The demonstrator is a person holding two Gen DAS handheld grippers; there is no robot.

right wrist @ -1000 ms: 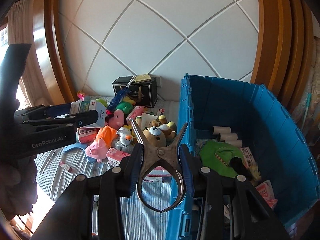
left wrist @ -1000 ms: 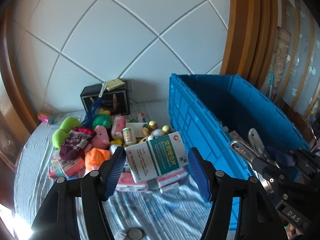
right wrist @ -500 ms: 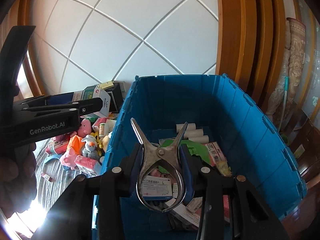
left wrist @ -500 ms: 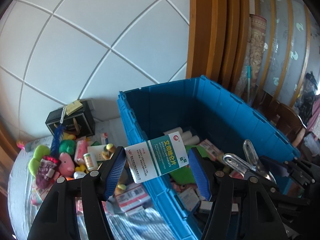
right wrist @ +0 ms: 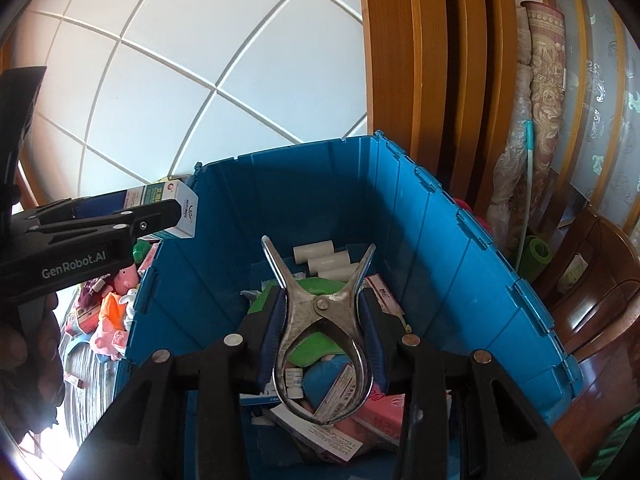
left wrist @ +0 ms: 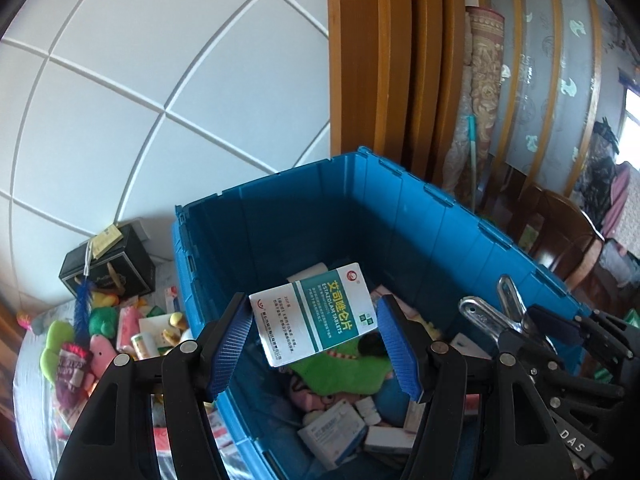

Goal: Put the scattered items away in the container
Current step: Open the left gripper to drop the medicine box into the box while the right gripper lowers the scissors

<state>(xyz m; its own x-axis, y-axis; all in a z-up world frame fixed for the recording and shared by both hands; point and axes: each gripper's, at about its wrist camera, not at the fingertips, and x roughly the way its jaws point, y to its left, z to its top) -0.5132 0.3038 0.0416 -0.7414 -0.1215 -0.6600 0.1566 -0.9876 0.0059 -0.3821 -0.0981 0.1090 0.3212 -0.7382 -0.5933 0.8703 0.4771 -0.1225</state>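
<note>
The fingers [left wrist: 394,346] of the left gripper [left wrist: 314,340] are clamped on a white-and-teal cardboard tablet box [left wrist: 316,316], one blue pad at each short end, so the box's long axis runs crosswise between them, tilted up toward 2 o'clock in the left wrist view. The box hangs just inside the near-left rim of the big blue plastic crate [left wrist: 400,216], with a green plush toy [left wrist: 340,368] and loose medicine packets directly beneath it. The right gripper [right wrist: 320,320] is closed on a shiny steel spring clamp [right wrist: 320,312], whose handles fan out toward 11 and 1 o'clock and whose looped jaws point back at 6 o'clock; it hangs over the crate's middle, above the white rolls [right wrist: 320,258] at 12 o'clock. Both loads already lie over the crate, so I judge the coming move to be a plain release, each item falling straight down. The right hand sits deeper over the crate; the left is nearer the rim, so its box has less margin. More toys [left wrist: 80,344] remain scattered at 9 o'clock outside the crate.
</note>
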